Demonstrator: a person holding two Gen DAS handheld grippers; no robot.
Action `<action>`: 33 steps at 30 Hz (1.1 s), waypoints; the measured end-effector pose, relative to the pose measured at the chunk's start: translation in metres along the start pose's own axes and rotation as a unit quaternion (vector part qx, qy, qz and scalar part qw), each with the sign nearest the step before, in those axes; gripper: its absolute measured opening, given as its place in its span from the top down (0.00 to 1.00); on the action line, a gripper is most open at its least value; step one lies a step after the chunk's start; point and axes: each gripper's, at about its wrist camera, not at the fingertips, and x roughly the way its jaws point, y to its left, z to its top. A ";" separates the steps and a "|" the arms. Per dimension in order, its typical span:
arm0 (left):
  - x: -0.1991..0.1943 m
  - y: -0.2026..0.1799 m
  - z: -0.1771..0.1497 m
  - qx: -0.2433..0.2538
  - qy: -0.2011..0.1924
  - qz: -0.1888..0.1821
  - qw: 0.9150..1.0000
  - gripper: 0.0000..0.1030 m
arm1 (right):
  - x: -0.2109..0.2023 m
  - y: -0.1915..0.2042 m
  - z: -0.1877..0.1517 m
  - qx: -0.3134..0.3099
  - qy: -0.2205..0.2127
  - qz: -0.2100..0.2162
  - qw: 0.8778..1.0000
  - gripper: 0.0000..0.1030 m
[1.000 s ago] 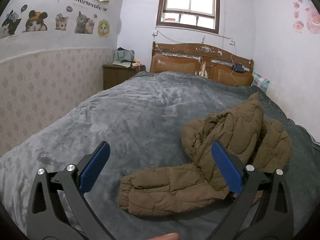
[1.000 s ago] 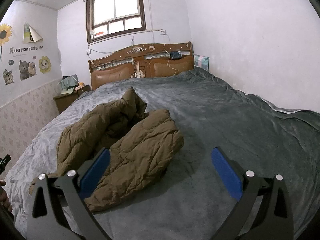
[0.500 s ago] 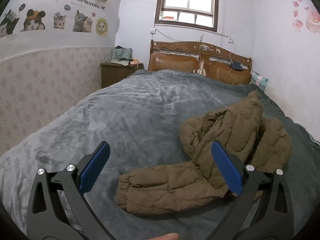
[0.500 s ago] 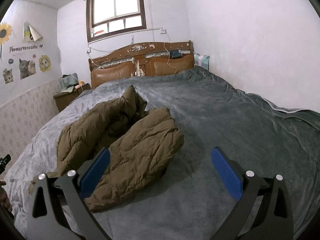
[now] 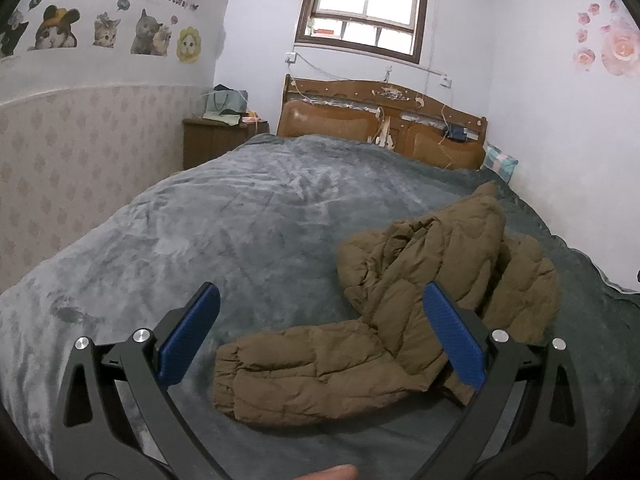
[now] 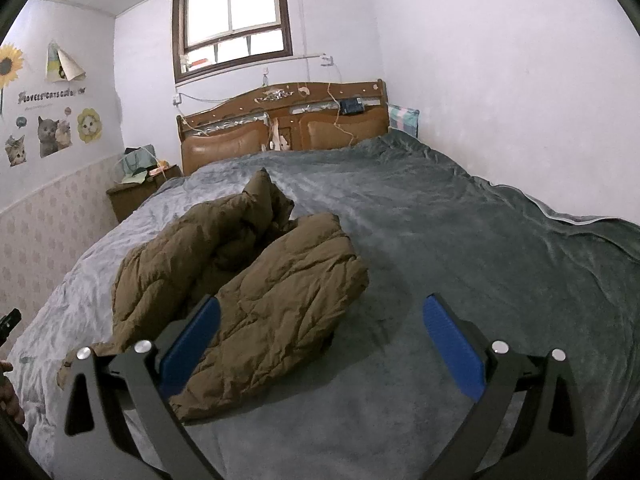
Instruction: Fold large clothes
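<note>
A brown quilted puffer jacket [image 5: 432, 280] lies crumpled on the grey bed blanket [image 5: 240, 216]. One sleeve [image 5: 304, 372] stretches toward me and to the left. My left gripper [image 5: 320, 336] is open and empty, held above the bed with the sleeve between its blue pads. In the right wrist view the jacket [image 6: 256, 280] lies left of centre. My right gripper [image 6: 320, 340] is open and empty, above the jacket's near right edge and the blanket [image 6: 440, 240].
A wooden headboard [image 5: 380, 120] stands at the far end of the bed. A brown nightstand [image 5: 216, 140] with bags on it stands at the far left. Walls run close along the left side [image 5: 80, 152] and the right side [image 6: 520, 100].
The left gripper has dipped slightly lower and closer to the sleeve. The right gripper has barely moved. The jacket lies as before.
</note>
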 end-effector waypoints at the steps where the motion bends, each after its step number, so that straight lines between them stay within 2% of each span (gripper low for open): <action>1: 0.000 0.000 0.000 0.001 0.000 0.002 1.000 0.03 | 0.001 -0.001 -0.001 0.005 -0.001 0.002 1.000 0.02; 12: 0.009 -0.005 -0.002 0.009 0.014 0.002 1.000 0.03 | 0.008 -0.002 -0.002 0.001 0.016 -0.010 1.000 0.02; 21: 0.023 -0.031 -0.024 0.045 0.043 -0.003 0.998 0.03 | 0.024 -0.005 -0.004 0.016 0.036 0.005 0.999 0.02; 26: 0.043 -0.058 -0.049 0.068 0.078 -0.028 0.994 0.03 | 0.030 -0.008 -0.005 0.025 0.040 0.015 0.999 0.02; 30: 0.071 -0.080 -0.070 0.096 0.120 -0.042 0.987 0.03 | 0.029 -0.014 -0.007 0.042 0.041 0.022 0.998 0.02; 33: 0.096 -0.098 -0.080 0.133 0.132 -0.035 0.982 0.03 | 0.039 -0.016 -0.011 0.055 0.067 0.029 0.996 0.02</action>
